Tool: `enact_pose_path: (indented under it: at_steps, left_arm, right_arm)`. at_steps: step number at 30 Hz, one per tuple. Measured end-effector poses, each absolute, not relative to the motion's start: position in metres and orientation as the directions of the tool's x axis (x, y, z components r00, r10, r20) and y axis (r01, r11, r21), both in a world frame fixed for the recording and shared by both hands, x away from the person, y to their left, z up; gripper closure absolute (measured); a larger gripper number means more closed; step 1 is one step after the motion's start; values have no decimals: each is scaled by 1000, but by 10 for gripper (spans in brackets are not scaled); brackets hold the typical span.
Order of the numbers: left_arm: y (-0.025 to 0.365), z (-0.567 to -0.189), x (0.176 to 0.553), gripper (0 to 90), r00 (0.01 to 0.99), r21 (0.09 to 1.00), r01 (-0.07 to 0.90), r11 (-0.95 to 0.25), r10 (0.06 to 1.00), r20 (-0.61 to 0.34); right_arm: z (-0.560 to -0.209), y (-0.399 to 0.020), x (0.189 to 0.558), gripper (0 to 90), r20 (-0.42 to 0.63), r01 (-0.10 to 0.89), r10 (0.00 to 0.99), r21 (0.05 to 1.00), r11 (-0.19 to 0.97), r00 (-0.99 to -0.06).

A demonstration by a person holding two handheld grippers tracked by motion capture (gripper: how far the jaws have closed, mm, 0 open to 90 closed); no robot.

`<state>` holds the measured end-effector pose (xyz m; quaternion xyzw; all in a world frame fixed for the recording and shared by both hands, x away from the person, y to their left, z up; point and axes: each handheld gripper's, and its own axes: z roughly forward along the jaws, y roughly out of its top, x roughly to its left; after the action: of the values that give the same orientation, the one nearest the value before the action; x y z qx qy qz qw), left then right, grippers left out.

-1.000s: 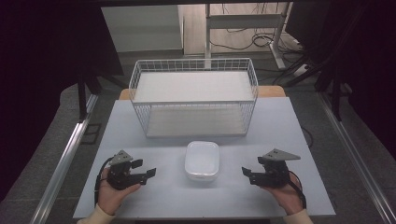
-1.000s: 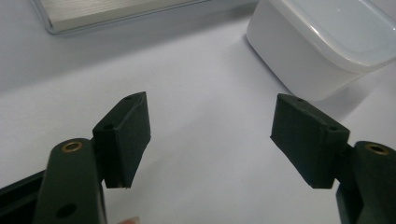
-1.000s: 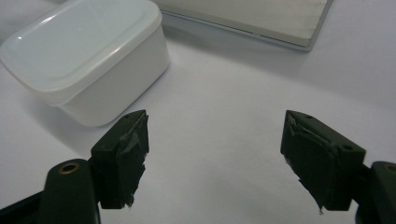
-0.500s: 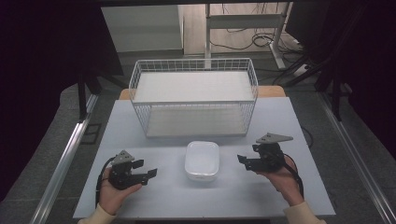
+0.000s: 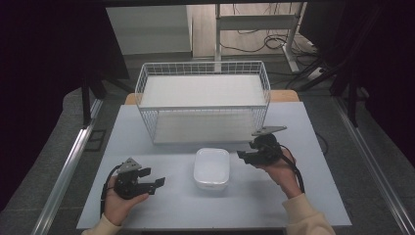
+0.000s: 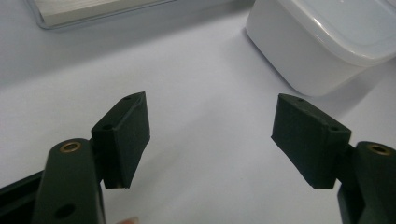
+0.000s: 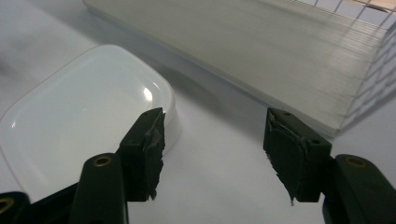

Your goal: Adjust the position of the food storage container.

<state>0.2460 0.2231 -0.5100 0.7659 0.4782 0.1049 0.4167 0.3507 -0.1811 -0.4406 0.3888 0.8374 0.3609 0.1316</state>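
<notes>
A white lidded plastic container [image 5: 211, 168] lies on the pale table, in front of a white wire basket [image 5: 203, 100]. My right gripper [image 5: 243, 156] hovers open just off the container's upper right corner, its jaws pointing left toward it. In the right gripper view the container [image 7: 79, 126] sits behind the left jaw, and nothing is between the jaws [image 7: 212, 154]. My left gripper [image 5: 157, 183] rests open at the front left of the table, apart from the container. In the left gripper view the container [image 6: 327, 42] is at the upper right, beyond the open gripper [image 6: 210, 140].
The wire basket holds a flat white board [image 7: 243, 51] on its floor. The table [image 5: 171, 210] has bare surface at the front and on both sides of the container. Dark floor, metal rails [image 5: 63, 171] and cables surround the table.
My right gripper has moved forward and left, from the table's front right up to the container's upper right corner. The left gripper has stayed in place.
</notes>
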Motion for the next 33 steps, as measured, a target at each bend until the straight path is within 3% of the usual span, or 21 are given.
enact_pose_path:
  at_steps: [9,15,21,33]
  left_arm:
    - [223,-511,246,273,524,736,647,-201,818,-237]
    - [223,-511,247,273,523,735,647,-201,819,-236]
    - [222,-511,247,271,524,734,647,-205,819,-234]
    - [223,-512,247,271,523,732,650,-205,819,-235]
  right_arm:
    - [-450,-166,374,493,71,582,737,665,467,-672]
    - [-458,-161,385,658,75,582,710,636,506,-700]
    - [-460,-156,393,891,56,559,697,644,522,-715]
    - [-474,-139,402,900,34,511,627,615,600,-778]
